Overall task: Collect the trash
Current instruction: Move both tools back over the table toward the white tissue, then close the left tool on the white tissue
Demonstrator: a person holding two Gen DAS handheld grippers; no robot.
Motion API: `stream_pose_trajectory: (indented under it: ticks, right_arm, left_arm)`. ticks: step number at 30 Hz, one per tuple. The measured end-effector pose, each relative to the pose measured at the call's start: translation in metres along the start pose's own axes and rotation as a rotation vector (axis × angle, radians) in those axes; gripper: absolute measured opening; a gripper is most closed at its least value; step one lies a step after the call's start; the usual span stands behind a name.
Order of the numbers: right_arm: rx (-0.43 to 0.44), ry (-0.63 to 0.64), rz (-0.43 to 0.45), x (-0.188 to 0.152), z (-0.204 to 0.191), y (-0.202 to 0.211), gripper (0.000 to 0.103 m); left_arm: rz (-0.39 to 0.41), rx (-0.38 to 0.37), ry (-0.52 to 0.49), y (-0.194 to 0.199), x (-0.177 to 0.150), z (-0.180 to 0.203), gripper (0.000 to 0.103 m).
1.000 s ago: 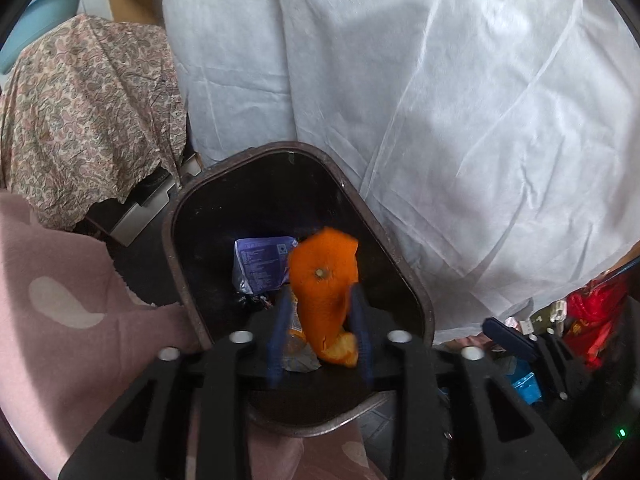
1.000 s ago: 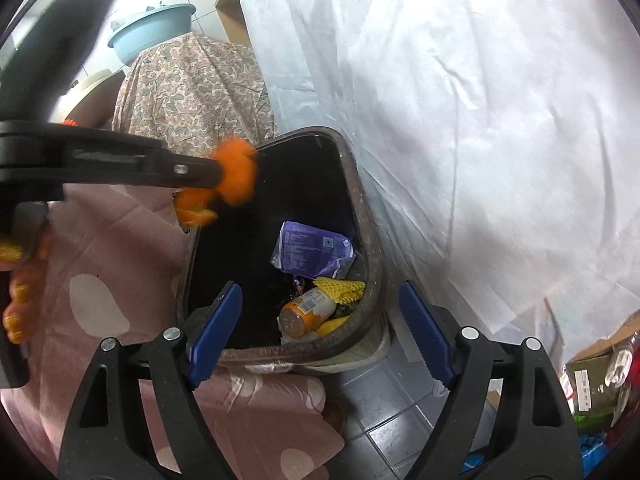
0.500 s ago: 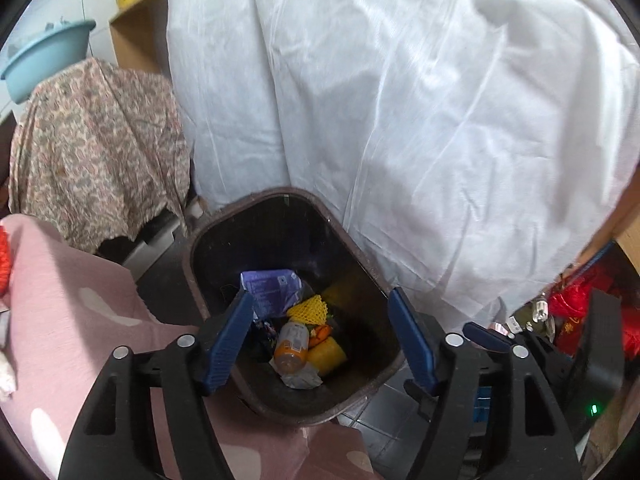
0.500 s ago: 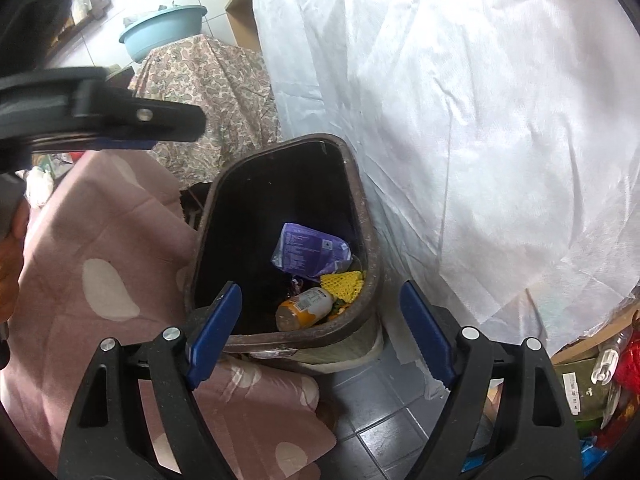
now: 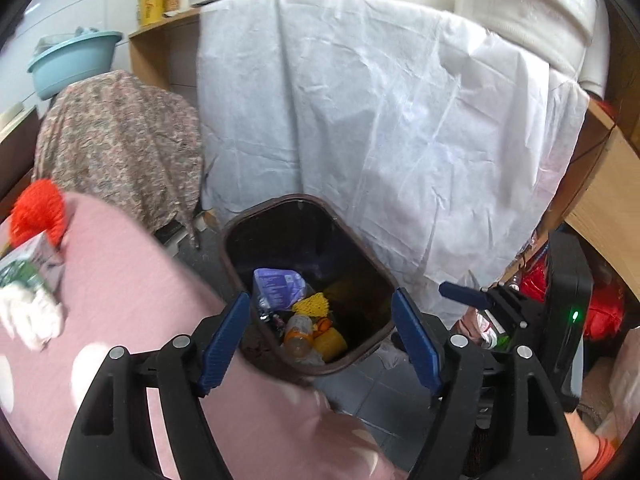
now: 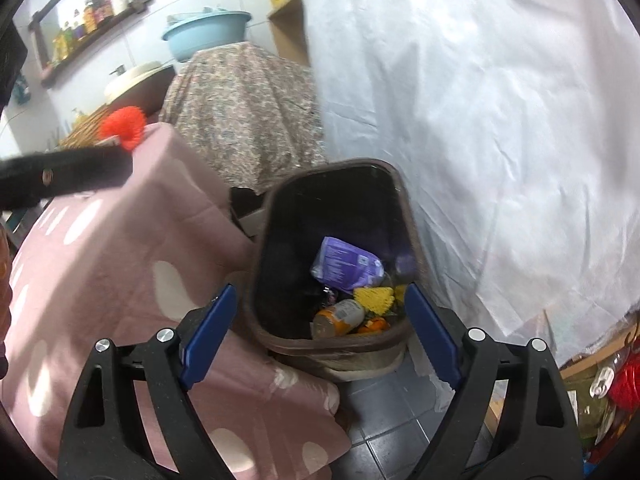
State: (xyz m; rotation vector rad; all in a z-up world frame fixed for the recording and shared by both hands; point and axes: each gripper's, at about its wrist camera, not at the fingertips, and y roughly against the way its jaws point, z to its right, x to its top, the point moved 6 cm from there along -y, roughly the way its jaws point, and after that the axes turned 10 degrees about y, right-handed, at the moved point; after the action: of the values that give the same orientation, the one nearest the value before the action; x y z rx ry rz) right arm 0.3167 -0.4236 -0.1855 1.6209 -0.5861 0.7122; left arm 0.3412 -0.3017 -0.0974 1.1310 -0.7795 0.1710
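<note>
Inside the bin [image 6: 276, 240], purple packet's [image 6: 344, 264] print stays unreadable.

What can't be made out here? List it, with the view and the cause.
- Trash bin floor: both views, buried under the purple wrapper and bottle.
- Left gripper tips: right wrist view, blurred.
- Carton on the pink cloth: left wrist view, cut off by the edge, blurred.

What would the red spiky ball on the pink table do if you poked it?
The red spiky ball is round and sits near the edge of the pink tablecloth, so a poke could roll it off. Its bristly surface looks soft and rubbery, so it is probably light and squashy, and the spikes may slow its rolling.
</note>
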Motion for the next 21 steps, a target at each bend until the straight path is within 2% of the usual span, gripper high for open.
stream_pose_trajectory:
  ticks: [6, 15, 19, 21]
  right_arm:
    - [0.066, 0.079, 0.035, 0.026, -0.042, 0.011, 0.085]
    - [0.180, 0.226, 0.064, 0.066, -0.124, 0.012, 0.086]
    - [0.201, 0.267, 0.072, 0.077, -0.152, 0.012, 0.086]
    - [0.208, 0.288, 0.077, 0.082, -0.163, 0.014, 0.086]
  left_arm:
    - [0.069, 0.028, 0.079, 0.041, -0.011, -0.048, 0.078]
    - [0.138, 0.227, 0.207, 0.086, -0.029, -0.143, 0.081]
    - [0.142, 0.280, 0.311, 0.093, -0.030, -0.190, 0.080]
    - [0.138, 0.281, 0.353, 0.092, -0.027, -0.208, 0.079]
